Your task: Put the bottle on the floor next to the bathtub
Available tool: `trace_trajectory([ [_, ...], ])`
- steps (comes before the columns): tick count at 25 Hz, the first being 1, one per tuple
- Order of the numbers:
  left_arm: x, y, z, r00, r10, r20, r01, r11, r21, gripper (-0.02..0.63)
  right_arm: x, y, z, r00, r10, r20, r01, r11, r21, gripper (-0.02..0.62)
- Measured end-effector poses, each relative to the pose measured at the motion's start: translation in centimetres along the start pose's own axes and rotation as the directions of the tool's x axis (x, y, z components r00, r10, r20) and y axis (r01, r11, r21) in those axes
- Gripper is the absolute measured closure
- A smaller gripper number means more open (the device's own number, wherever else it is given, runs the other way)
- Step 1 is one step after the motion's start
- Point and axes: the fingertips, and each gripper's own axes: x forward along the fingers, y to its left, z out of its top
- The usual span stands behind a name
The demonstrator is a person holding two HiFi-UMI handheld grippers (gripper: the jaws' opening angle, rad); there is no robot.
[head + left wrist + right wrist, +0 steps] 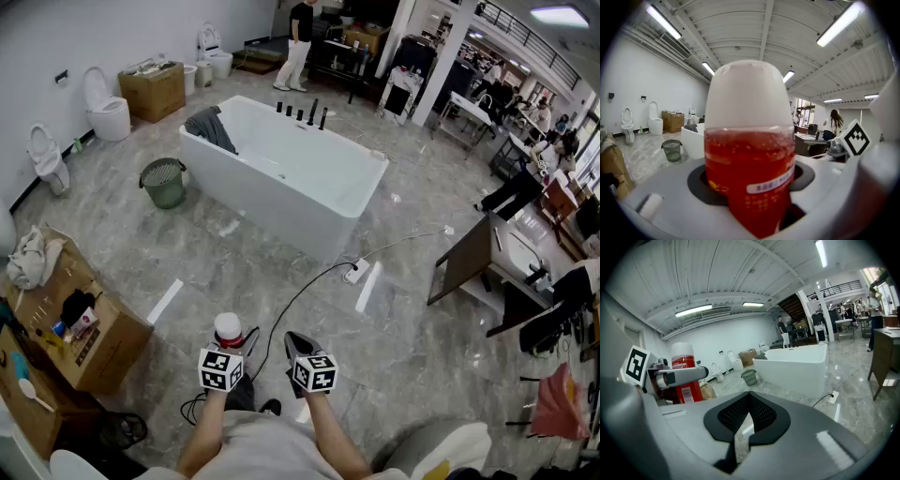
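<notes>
A red bottle [749, 173] with a white cap stands upright between the jaws of my left gripper [750, 187], which is shut on it and fills the left gripper view. From the head view the bottle [228, 331] shows its white cap just ahead of the left gripper [225, 352], held in the air close to my body. My right gripper [298, 345] hangs beside it, shut with nothing in it; its black pads [749, 416] meet. The bottle [685, 373] also appears at the left of the right gripper view. The white bathtub [286, 173] stands well ahead on the grey floor.
A green bin [164, 182] sits left of the tub. A cable and power strip [356, 272] lie on the floor before the tub. Cardboard boxes [80, 328] are at my left, a desk [487, 267] at my right, toilets [105, 108] along the wall. A person [298, 42] stands far back.
</notes>
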Motion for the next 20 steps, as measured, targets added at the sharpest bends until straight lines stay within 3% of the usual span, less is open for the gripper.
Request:
trace_trajectory([
  [12,5.8,5.2,3.7,0.999,-0.034,0.015,0.033,0.999,0.011,0.253,6.5,-1.3,3.7,0.999,-0.044,0.001,0.044,0.999,-0.024,0.592],
  [20,11.6,9.8,7.4,0.996,-0.087,0.032,0.086,0.996,0.03,0.253,12.0,-2.4,7.2,0.999,-0.038,0.031,0.036,0.998,0.051,0.594],
])
